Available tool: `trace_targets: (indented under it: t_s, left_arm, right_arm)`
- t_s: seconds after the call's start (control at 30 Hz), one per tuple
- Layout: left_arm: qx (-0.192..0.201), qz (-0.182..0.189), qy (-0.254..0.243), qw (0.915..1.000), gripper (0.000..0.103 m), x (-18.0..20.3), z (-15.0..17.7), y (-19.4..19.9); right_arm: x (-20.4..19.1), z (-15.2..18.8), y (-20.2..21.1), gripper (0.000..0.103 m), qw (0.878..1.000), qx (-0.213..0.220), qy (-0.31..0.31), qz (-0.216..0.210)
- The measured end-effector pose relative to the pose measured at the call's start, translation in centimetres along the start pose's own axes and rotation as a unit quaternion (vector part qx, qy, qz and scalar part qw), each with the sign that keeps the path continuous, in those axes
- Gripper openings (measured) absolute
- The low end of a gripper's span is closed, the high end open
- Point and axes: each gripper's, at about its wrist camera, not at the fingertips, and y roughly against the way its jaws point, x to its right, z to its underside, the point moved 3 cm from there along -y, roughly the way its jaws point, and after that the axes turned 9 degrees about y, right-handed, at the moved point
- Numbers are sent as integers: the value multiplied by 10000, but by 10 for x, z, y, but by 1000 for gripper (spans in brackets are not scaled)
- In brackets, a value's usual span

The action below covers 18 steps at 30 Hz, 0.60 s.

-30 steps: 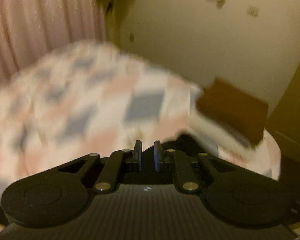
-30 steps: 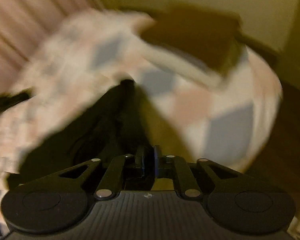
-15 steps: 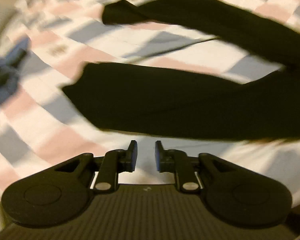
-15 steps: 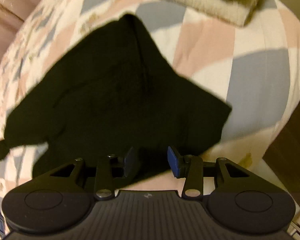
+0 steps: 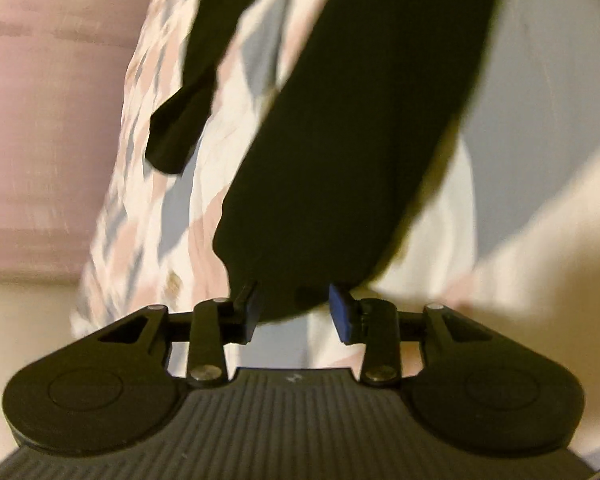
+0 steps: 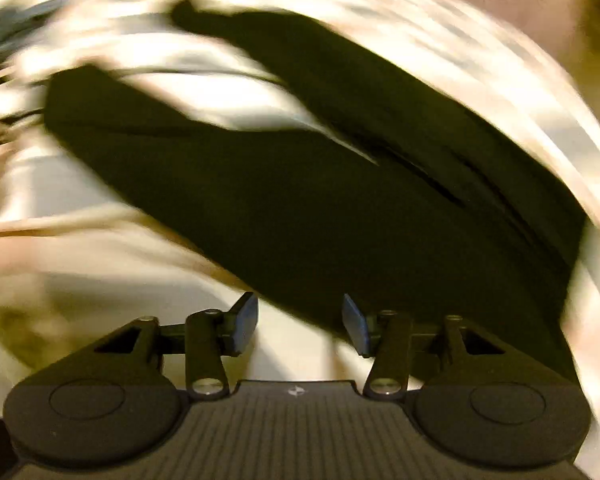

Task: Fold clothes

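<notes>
My left gripper (image 5: 292, 312) has spread its blue-padded jaws wider than half a second ago, and it now sits right at the hem end of the long black fabric garment (image 5: 340, 140), cloth edge between the pads but not pinched. My right gripper (image 6: 298, 322) is likewise spread wide and empty, swinging fast enough to smear its view; the same black garment (image 6: 300, 200) lies just ahead of it. A second ago both jaws were nearly closed, so I judge the garment is laid out and I am lining up for the first fold. It lies flat on the pink, grey and white checked bedcover (image 5: 180, 208). A pink curtain (image 5: 40, 100) hangs beyond the bed edge. Nothing blocks the cloth.
</notes>
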Motion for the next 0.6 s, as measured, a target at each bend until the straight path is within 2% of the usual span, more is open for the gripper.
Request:
trace_targets:
  t_s: [0.1,0.13,0.2,0.23,0.27,0.33,0.4,0.43,0.47,0.5,0.57,0.6]
  left_arm:
    - [282,-229,-578,9977,44,2,28,-18]
    - [396,-305,-745,9960,44,2,34,-24]
    - [645,-438,-1079,9911,45,3,43,-36]
    - [769,-504,-1246,9879,46,4,47,-42]
    - [900,-540,-1398,9846,47,5,50,-46]
    - [1157,-576,-1689,9771,47,8,53,-54]
    - [1354,-622,-1931,9698,37,11,56,-60]
    - [1405,-622,-2001,9677,32,11,57,-63]
    - [1413,-603,-2026,9671,20,9,57,-66]
    - [1421,-584,-2051,9666,7,8,56,-68]
    - [1380,-418,-1785,9733,7,-3,51,-63]
    - [1351,-323,-1536,9783,7,-12,48,-55]
  right_arm:
    - [-59,-52,-24,65,9927,639,940,-410]
    - [-78,-67,-32,71,9869,838,1287,-485]
    - [-108,-88,-49,75,9710,1010,2126,-408]
    - [-123,-98,-57,83,9605,1053,2550,-360]
    - [-134,-106,-65,82,9522,1055,2846,-334]
    - [-140,-114,-80,82,9463,940,3073,-352]
    - [-147,-122,-95,78,9397,825,3298,-370]
    - [-151,-126,-103,75,9362,768,3409,-378]
    - [-152,-129,-109,60,9365,679,3402,-512]
    - [-151,-130,-114,43,9416,544,3218,-829]
    - [-149,-131,-111,9,9440,516,3072,-1085]
    - [-147,-131,-102,7,9426,569,3073,-1173]
